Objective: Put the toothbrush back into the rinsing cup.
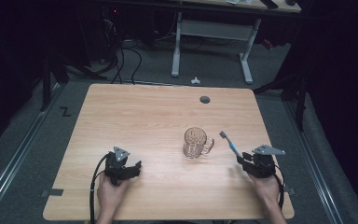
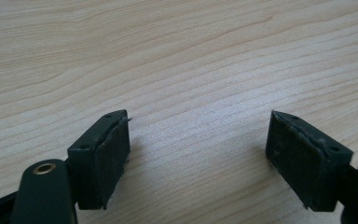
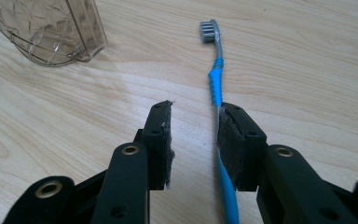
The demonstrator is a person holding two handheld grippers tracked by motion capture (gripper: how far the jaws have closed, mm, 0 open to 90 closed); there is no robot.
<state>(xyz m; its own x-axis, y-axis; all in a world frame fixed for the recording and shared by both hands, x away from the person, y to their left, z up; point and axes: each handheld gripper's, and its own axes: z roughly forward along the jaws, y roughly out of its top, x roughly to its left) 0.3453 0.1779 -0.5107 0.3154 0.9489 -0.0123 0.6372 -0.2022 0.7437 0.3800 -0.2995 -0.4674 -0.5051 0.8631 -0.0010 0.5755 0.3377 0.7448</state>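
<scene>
We have the right gripper (image 3: pixel 193 140) lowered near the right edge of the counter (image 1: pixel 135 112), its fingers (image 3: pixel 161 135) apart around the handle of the blue toothbrush (image 3: pixel 216 84): one pad touches it, the other stands clear, so nothing is clamped yet. The toothbrush lies flat just right of the glass mug (image 1: pixel 196 142), bristles toward the far edge. Our left gripper (image 1: pixel 137 165) rests wide apart and empty near the front edge. We judge the pickup barely begun; closing, lifting and placing remain.
</scene>
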